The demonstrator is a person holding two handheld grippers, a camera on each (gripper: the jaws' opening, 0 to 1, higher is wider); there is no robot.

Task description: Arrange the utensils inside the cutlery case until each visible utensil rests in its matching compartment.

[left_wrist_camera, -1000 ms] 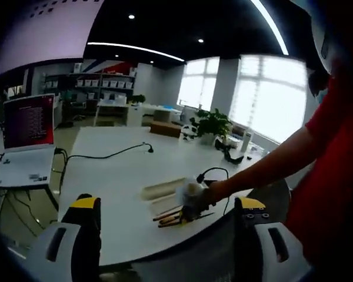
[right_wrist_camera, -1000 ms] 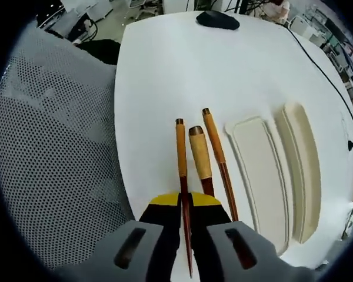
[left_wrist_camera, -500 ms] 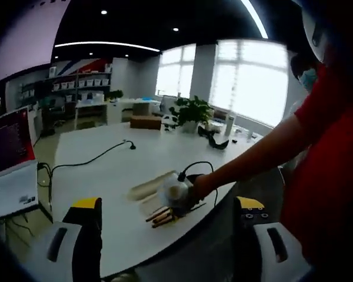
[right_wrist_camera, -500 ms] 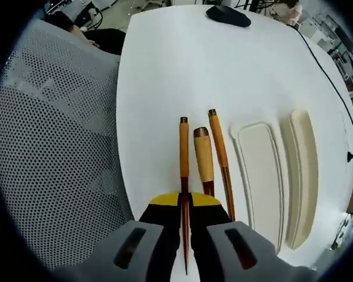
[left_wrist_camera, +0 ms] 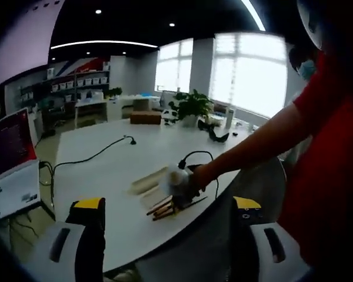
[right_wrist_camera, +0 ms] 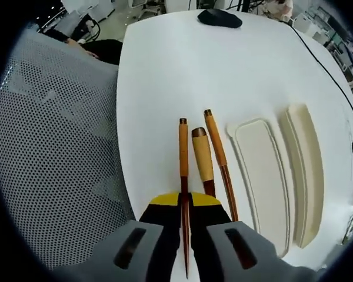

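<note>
My right gripper (right_wrist_camera: 185, 201) is shut on a thin wooden chopstick (right_wrist_camera: 183, 147) that points away over the white table (right_wrist_camera: 165, 70). To its right lie a thicker wooden-handled utensil (right_wrist_camera: 201, 155) and a second chopstick (right_wrist_camera: 217, 153), side by side. Further right are the two cream halves of the cutlery case, a shallow tray (right_wrist_camera: 262, 176) and a longer piece (right_wrist_camera: 306, 167). My left gripper (left_wrist_camera: 167, 207) hangs open well back from the table edge. From there, the person's hand holds the right gripper (left_wrist_camera: 176, 181) over the utensils (left_wrist_camera: 165, 208) beside the case (left_wrist_camera: 147, 179).
A grey mesh chair back (right_wrist_camera: 53, 147) stands against the table's left edge. A black mouse (right_wrist_camera: 219, 17) sits at the far end. A black cable (left_wrist_camera: 100, 155), a laptop (left_wrist_camera: 12, 164) and a potted plant (left_wrist_camera: 191, 106) are further off. A person in red (left_wrist_camera: 323, 153) stands at right.
Both views have shifted slightly with the hands. The chopstick stays in the right gripper; the other utensils and the case lie as before.
</note>
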